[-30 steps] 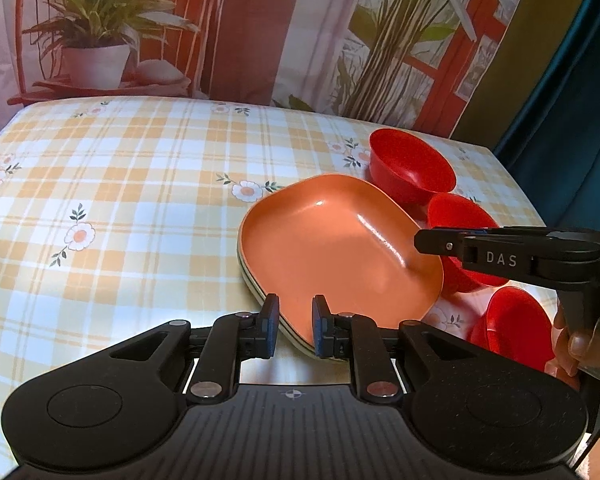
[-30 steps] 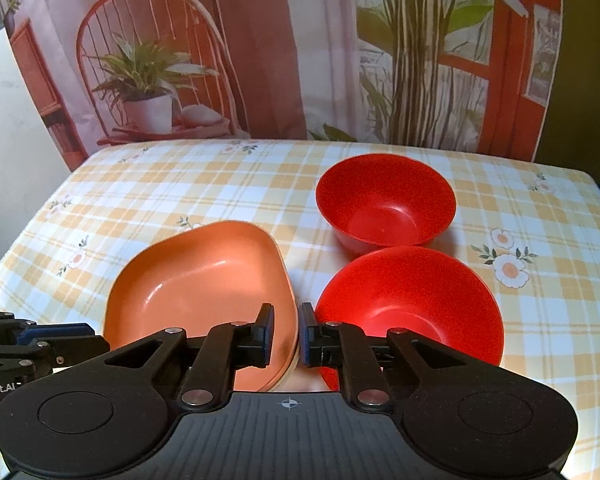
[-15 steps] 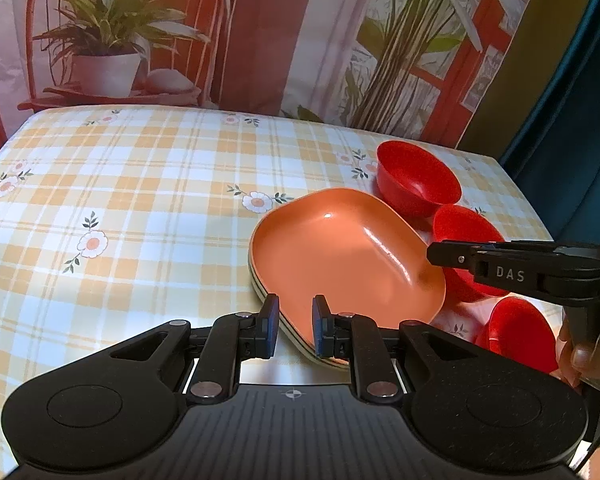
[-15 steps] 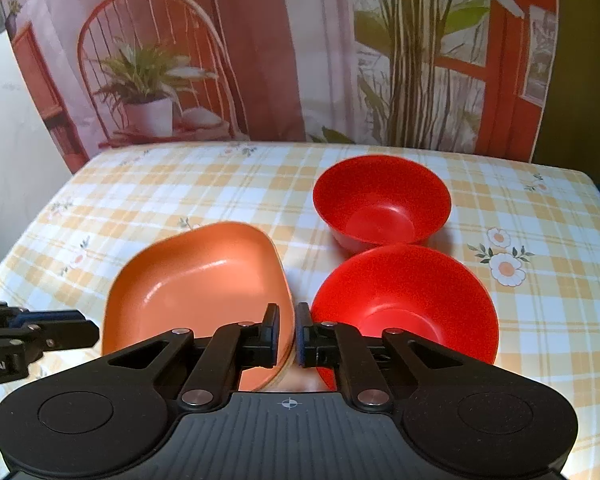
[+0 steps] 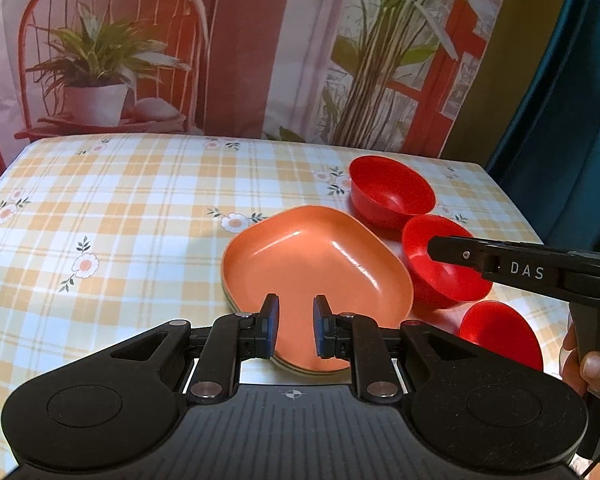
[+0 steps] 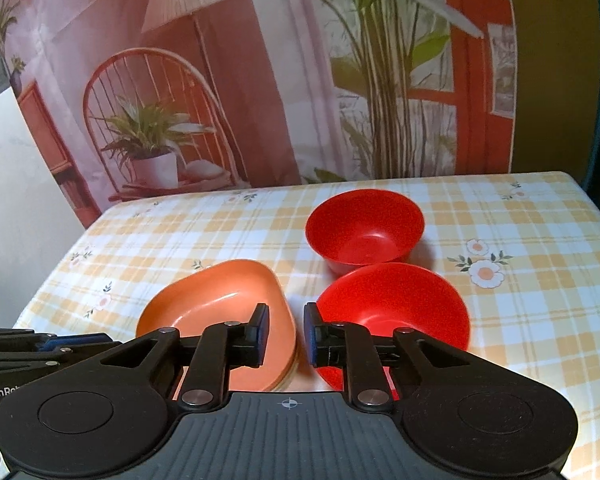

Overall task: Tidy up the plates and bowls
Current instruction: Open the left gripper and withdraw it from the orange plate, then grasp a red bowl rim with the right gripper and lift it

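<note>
A stack of orange square plates [image 5: 316, 268] lies on the checked tablecloth; it also shows in the right wrist view [image 6: 220, 308]. Three red bowls stand to its right: a far one [image 5: 392, 192] [image 6: 364, 232], a middle one [image 5: 440, 268] [image 6: 392, 312] and a near one [image 5: 500, 336]. My left gripper [image 5: 293, 328] is open and empty, above the near edge of the plates. My right gripper [image 6: 285, 336] is open and empty, between the plates and the middle bowl, and shows from the side in the left wrist view [image 5: 452, 248].
The checked table [image 5: 120, 220] stretches to the left and back. A printed backdrop with a chair and plants [image 5: 260, 40] hangs behind it. A dark teal curtain [image 5: 572, 120] hangs at the right, past the table's edge.
Both grippers have drawn back and risen, so the plates and bowls look smaller and farther. The right gripper's fingers have opened slightly. The dishes have not moved.
</note>
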Demonstrator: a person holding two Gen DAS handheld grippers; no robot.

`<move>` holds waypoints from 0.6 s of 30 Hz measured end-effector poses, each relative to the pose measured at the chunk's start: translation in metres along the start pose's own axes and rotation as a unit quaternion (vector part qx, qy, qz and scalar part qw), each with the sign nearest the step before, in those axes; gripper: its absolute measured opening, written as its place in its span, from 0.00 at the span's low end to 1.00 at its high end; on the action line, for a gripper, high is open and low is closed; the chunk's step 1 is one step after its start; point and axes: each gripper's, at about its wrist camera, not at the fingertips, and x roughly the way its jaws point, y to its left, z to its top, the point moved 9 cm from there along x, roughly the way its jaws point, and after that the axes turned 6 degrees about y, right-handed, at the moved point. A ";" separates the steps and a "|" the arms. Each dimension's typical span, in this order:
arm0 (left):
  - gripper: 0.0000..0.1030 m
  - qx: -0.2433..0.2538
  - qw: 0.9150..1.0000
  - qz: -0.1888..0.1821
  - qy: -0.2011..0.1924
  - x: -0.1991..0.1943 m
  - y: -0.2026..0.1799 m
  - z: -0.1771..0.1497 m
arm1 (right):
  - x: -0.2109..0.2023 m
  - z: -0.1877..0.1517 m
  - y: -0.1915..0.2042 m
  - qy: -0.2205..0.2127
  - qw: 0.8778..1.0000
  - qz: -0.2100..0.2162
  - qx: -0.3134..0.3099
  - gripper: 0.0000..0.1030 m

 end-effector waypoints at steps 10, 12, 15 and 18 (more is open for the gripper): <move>0.18 0.025 1.000 0.007 -0.017 -0.010 -0.010 0.028 | -0.015 0.027 -0.026 -0.025 1.000 0.002 -0.007 0.30; 0.18 0.029 0.999 0.006 -0.021 -0.011 -0.012 0.037 | -0.018 0.035 -0.033 -0.032 0.999 -0.001 -0.009 0.35; 0.18 0.036 0.999 0.007 -0.027 -0.011 -0.016 0.052 | -0.022 0.047 -0.045 -0.038 0.999 -0.008 -0.013 0.36; 0.18 0.042 0.999 0.008 -0.033 -0.010 -0.021 0.066 | -0.024 0.060 -0.057 -0.043 0.999 -0.016 -0.019 0.36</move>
